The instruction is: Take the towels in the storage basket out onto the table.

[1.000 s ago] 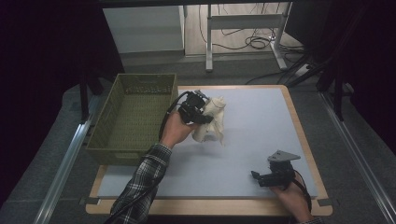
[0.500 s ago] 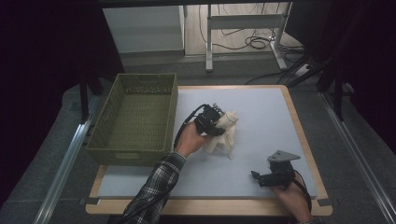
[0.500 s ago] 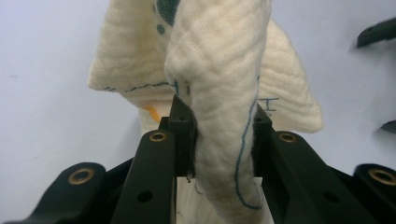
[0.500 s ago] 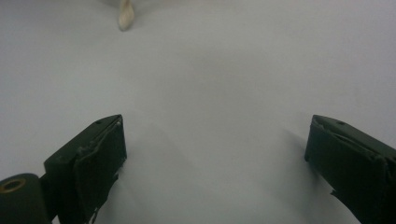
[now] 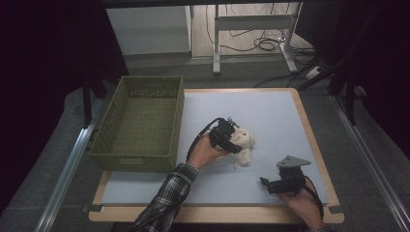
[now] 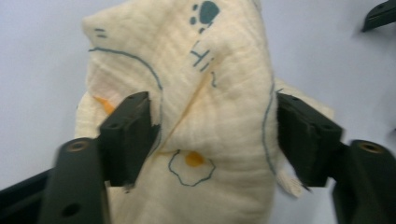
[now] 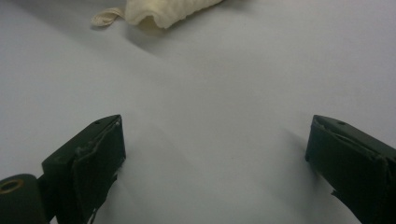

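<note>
A crumpled cream muslin cloth [image 6: 196,116] printed with blue outlines lies mid-counter, right of the green woven basket [image 5: 140,123]. The left gripper [image 5: 235,140] straddles it, jaws just opened, apparently letting go. The right gripper [image 7: 215,158] waits wide open and empty nearby.

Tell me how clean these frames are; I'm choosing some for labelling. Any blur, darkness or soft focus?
High view: dim and dark around the table, the cloth bright but small. Left gripper view: well lit, cloth print sharp, the fingers slightly smeared. Right gripper view: even light, soft shadows on the mat, the near fingers a little soft.
</note>
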